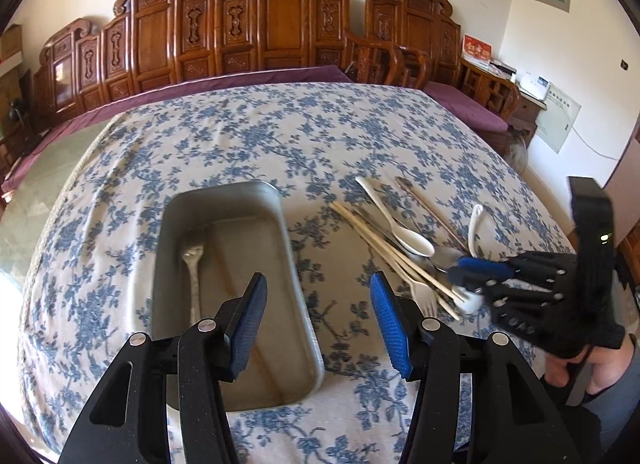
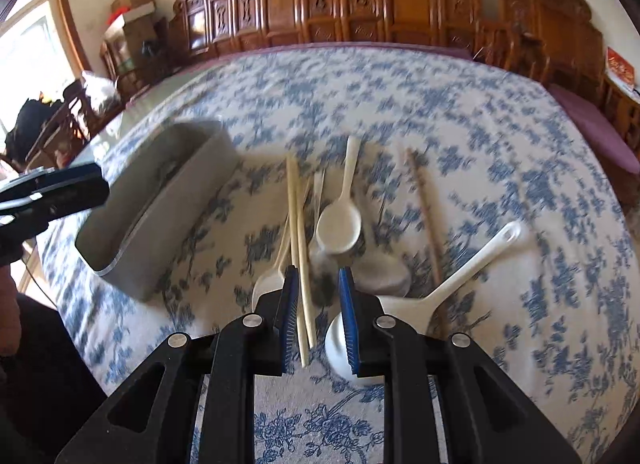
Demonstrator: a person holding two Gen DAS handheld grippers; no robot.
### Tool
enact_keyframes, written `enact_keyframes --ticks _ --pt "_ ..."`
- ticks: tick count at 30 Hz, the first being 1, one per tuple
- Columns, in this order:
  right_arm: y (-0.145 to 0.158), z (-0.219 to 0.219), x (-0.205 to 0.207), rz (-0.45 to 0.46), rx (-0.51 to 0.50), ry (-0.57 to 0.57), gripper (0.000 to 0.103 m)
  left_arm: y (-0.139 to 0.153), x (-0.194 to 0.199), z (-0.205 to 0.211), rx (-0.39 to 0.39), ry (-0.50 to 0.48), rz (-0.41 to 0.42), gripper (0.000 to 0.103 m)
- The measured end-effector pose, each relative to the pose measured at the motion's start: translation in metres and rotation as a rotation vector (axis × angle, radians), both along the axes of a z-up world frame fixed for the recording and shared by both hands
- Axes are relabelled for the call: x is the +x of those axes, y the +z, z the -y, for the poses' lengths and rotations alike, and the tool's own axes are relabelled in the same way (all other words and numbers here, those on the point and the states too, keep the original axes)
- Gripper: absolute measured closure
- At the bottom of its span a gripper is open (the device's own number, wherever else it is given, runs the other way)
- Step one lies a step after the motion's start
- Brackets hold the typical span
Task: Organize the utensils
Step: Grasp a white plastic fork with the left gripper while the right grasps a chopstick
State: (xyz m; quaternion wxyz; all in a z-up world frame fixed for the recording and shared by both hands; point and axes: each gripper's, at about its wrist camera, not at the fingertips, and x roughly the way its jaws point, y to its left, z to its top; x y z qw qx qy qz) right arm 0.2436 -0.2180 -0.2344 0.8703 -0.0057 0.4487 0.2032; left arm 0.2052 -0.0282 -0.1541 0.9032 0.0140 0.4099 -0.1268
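Observation:
A grey metal tray (image 1: pixel 172 207) sits on the floral tablecloth with a metal fork (image 1: pixel 194 272) inside. My left gripper (image 1: pixel 318 288) hangs open over the tray's near right rim, holding nothing. To the right lies a pile: pale chopsticks (image 1: pixel 384 248), a white spoon (image 1: pixel 404 232), a plastic fork (image 1: pixel 424 298) and a white ladle (image 1: pixel 475 223). My right gripper (image 2: pixel 319 276) hovers just above this pile, its jaws a narrow gap apart. A chopstick (image 2: pixel 306 304) lies on the cloth under that gap, with the ladle (image 2: pixel 460 276) at the right finger. Nothing is gripped.
Carved wooden furniture (image 1: pixel 280 23) with purple cushions (image 1: pixel 460 103) lines the far side of the table. A brown chopstick (image 2: pixel 424 215) and a metal spoon (image 2: pixel 384 272) lie in the pile. The tablecloth (image 1: pixel 260 131) runs bare beyond the tray. A person's hand (image 1: pixel 568 364) holds the right gripper.

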Motion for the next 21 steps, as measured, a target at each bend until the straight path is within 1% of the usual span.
enact_keyframes --ticks 2,5,9,10,11,12,13,15,18,21 --pt "-0.005 -0.002 0.0 -0.028 0.018 0.012 0.08 -0.002 -0.002 0.007 0.0 -0.014 -0.006 0.052" --pt "-0.01 -0.003 0.0 -0.039 0.0 0.021 0.08 -0.005 -0.003 0.014 0.015 -0.028 -0.005 0.052" --pt "-0.016 0.0 0.003 -0.064 0.011 0.027 0.082 -0.01 -0.004 0.018 0.037 -0.035 -0.008 0.052" --pt "-0.016 0.0 0.003 -0.064 0.01 0.026 0.086 -0.011 -0.004 0.018 0.037 -0.035 -0.011 0.052" --pt "-0.017 0.0 0.002 -0.067 0.012 0.03 0.092 -0.012 -0.004 0.019 0.038 -0.036 -0.012 0.052" --pt "-0.017 0.0 0.002 -0.068 0.014 0.036 0.095 -0.012 -0.004 0.019 0.041 -0.036 -0.011 0.052" --pt "-0.017 0.0 0.002 -0.067 0.016 0.04 0.096 -0.013 -0.004 0.019 0.05 -0.035 -0.009 0.052" --pt "-0.013 0.001 0.0 -0.053 0.033 0.047 0.097 -0.014 -0.005 0.02 0.069 -0.033 0.0 0.052" --pt "-0.004 0.009 -0.001 -0.027 0.075 0.042 0.097 -0.013 -0.007 0.02 0.071 -0.037 0.003 0.052" --pt "0.005 0.023 0.002 0.0 0.117 0.007 0.097 -0.009 -0.009 0.022 0.078 -0.034 0.014 0.052"
